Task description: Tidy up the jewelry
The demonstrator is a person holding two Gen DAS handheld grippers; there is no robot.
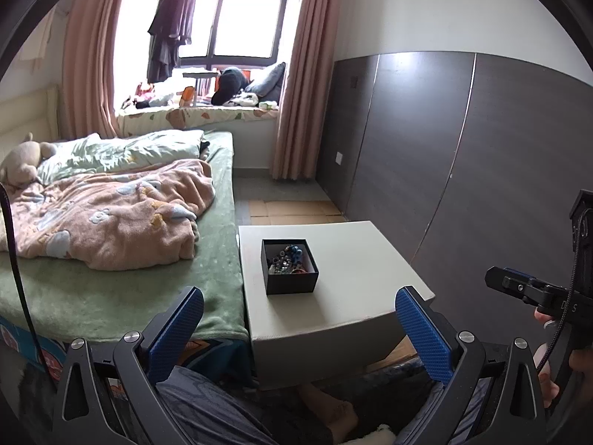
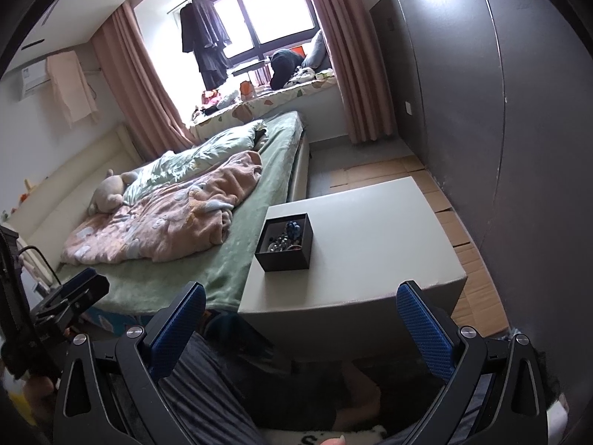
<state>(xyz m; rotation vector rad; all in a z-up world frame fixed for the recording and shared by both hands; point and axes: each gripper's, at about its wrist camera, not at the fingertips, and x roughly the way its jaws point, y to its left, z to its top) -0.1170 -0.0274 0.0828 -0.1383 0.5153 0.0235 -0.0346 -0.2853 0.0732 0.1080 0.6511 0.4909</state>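
Note:
A small black open box stands on a white low table. It holds a tangle of beaded jewelry in blue, silver and red. The box also shows in the right wrist view on the same table, with the beads inside. My left gripper is open and empty, held back from the table's near edge. My right gripper is open and empty, also short of the table. The right gripper's body shows at the right edge of the left wrist view.
A bed with a green sheet, a pink blanket and a plush toy lies left of the table. A dark panelled wall runs on the right. Cardboard sheets cover the floor. My legs are below the table.

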